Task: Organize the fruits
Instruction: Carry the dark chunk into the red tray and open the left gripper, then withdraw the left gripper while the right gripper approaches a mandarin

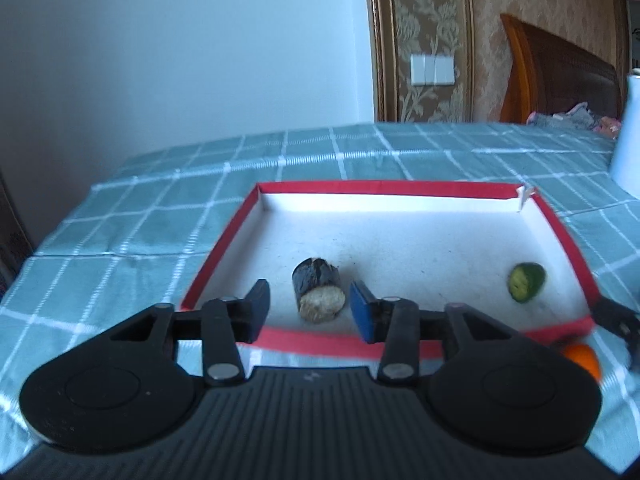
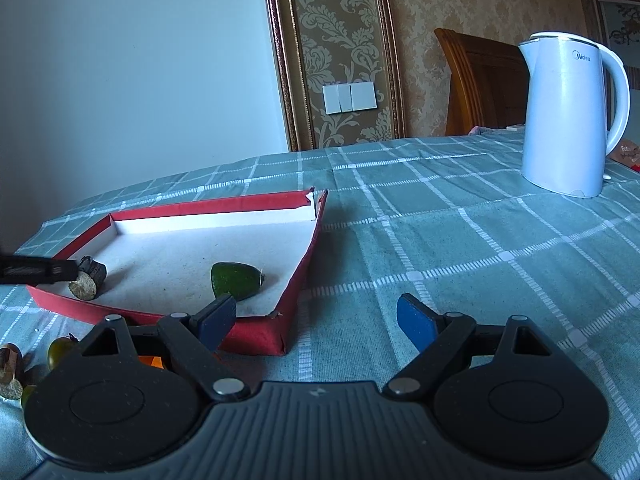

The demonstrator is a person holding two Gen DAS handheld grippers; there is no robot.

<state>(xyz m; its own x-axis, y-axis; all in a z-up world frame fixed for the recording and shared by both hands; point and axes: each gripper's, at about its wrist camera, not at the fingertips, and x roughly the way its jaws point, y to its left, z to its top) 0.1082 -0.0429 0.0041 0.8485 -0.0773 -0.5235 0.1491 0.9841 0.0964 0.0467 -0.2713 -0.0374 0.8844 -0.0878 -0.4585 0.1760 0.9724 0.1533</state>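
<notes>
Indoors, on a table draped in a teal checked cloth (image 2: 440, 240), a person's two handheld grippers are hovering at the near edge of a shallow red-rimmed tray (image 1: 384, 188) with a white floor. At the tray's near left, the left gripper (image 1: 310, 308) is holding its blue-padded jaws apart on either side of a short dark-skinned cane piece (image 1: 318, 294), which is lying on the tray floor with its pale cut end facing the camera; a gap is showing on each side, so the pads are not pressing it. Farther right in the same tray, a green fruit (image 1: 526, 282) is resting near the right wall, well apart from the cane piece. The right gripper (image 2: 316, 322) is standing with its jaws spread wide and nothing between them, poised over the cloth just beside the tray's near right corner. Outside the tray, in the right wrist view, an orange fruit (image 2: 152, 361) is peeking out behind that gripper's left linkage, while a small greenish fruit (image 2: 59, 351) and another cane piece (image 2: 10, 372) are lying on the cloth at the lower left. A white electric kettle (image 2: 568, 120) is standing upright at the table's far right.
</notes>
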